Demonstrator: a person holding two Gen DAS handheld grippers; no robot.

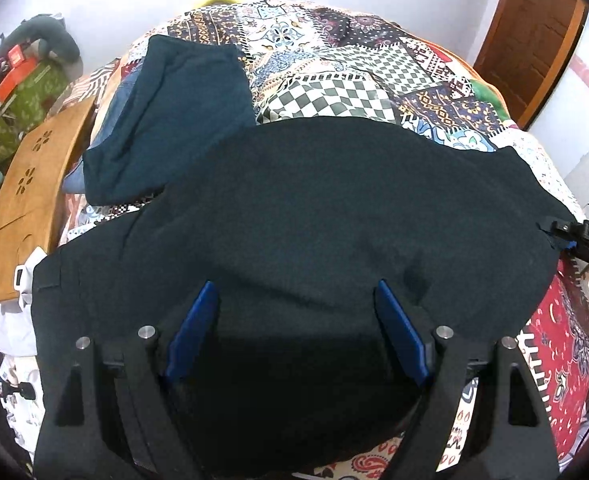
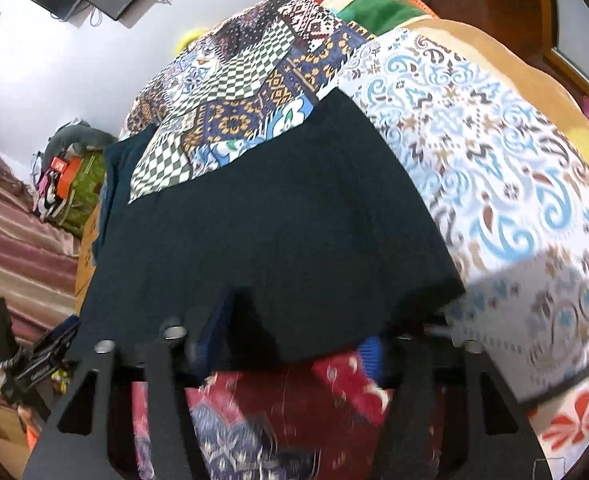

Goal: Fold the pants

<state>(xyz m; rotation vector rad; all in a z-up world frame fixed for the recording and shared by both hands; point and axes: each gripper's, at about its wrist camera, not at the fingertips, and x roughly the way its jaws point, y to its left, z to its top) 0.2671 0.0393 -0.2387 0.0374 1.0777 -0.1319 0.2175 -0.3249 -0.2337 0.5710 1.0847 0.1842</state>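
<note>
A bed under a patchwork quilt [image 1: 334,80] is filling both views, and the black pants [image 1: 314,208] are lying spread across its near part, taking up most of the middle. Further back on the quilt, a dark teal folded garment [image 1: 174,120] is sitting just beside the pants' far left edge, with a wooden board [image 1: 34,200] lying off to its left.

The left hand-held gripper [image 1: 298,336] is hovering over the near edge of the pants with its blue pads well apart, gripping nothing. The right hand-held gripper [image 2: 290,344] is reaching at the fabric's right-hand edge, its fingers also standing apart, the cloth's hem lying between them; whether the pads are touching it is hard to tell through the blur.

The likely trouble: with both sets of fingers spread, either could close on only the top layer, or catch the quilt underneath, so the fold would be dragging crooked or bunching.
</note>
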